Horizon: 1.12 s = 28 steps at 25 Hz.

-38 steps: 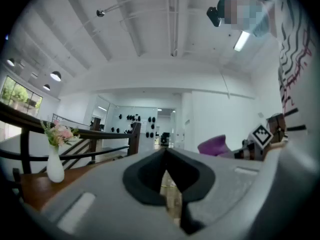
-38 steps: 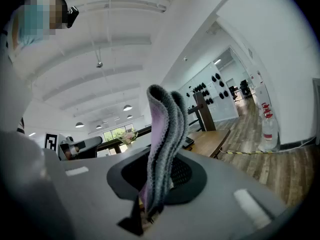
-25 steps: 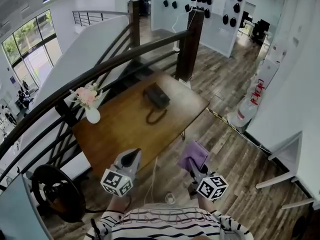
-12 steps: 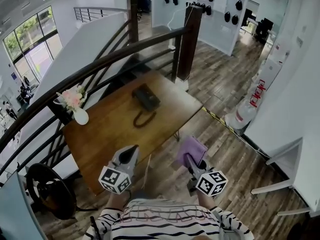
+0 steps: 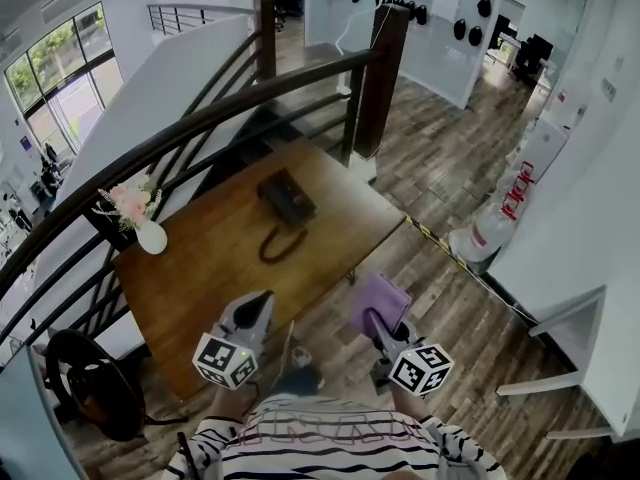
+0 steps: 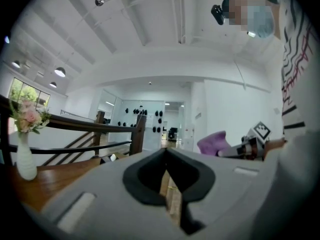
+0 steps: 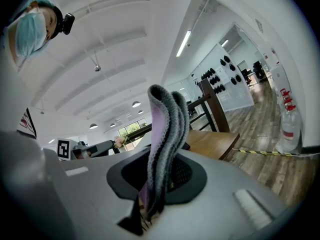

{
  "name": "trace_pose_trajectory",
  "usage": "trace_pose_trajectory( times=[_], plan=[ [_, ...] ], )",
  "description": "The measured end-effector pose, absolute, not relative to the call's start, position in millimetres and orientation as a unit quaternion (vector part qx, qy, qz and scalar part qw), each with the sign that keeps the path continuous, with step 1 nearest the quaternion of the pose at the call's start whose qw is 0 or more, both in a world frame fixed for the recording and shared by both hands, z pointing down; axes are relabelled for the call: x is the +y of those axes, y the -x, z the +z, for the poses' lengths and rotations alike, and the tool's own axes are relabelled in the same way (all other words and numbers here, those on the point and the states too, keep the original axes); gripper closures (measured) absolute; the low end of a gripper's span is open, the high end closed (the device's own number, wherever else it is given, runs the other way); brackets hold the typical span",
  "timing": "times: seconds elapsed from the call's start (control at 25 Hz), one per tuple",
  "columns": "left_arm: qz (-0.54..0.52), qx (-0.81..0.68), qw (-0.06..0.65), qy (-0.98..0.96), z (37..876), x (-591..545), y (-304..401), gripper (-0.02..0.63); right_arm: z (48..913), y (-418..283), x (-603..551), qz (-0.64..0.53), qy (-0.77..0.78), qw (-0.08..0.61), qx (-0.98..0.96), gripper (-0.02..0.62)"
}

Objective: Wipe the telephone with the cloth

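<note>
You're at the approach stage: your right gripper (image 5: pixel 374 320) is clamped on the folded purple cloth (image 5: pixel 382 300), low and right of centre in the head view. Your left gripper (image 5: pixel 262 300) has its jaws closed together on nothing. The telephone (image 5: pixel 285 197) sits above centre on the wooden table (image 5: pixel 190 268), well apart from the cloth, so the next move is probably to carry the cloth forward and lay it on the phone's top.

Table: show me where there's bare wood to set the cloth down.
The widest bare stretch of the table lies between the vase and the handset, running to the near edge. A smaller patch sits right of the telephone, toward the far-right corner. The middle, around telephone and handset, is crowded.
</note>
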<state>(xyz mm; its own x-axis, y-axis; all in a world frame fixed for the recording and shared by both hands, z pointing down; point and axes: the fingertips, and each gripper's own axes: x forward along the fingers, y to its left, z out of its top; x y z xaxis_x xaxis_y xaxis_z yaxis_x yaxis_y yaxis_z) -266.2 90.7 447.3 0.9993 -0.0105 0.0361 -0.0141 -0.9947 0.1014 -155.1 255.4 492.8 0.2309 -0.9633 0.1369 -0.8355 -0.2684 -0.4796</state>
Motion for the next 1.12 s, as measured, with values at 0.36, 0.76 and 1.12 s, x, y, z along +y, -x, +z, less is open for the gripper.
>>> trace_pose_trajectory(
  times=[0.36,0.76,1.12],
  plan=[
    [0.009,-0.034,0.067,-0.997,453,18,196,0.604,493,74,186,-0.214,0.759,0.145,0.598,0.543],
    [0.005,-0.034,0.066,-0.997,450,-34,113,0.604,501,6,108,-0.223,0.734,0.138,0.626,0.543],
    [0.017,-0.104,0.075,-0.992,471,-79,54,0.604,515,-64,49,-0.244,0.684,0.122,0.677,0.543]
  ],
)
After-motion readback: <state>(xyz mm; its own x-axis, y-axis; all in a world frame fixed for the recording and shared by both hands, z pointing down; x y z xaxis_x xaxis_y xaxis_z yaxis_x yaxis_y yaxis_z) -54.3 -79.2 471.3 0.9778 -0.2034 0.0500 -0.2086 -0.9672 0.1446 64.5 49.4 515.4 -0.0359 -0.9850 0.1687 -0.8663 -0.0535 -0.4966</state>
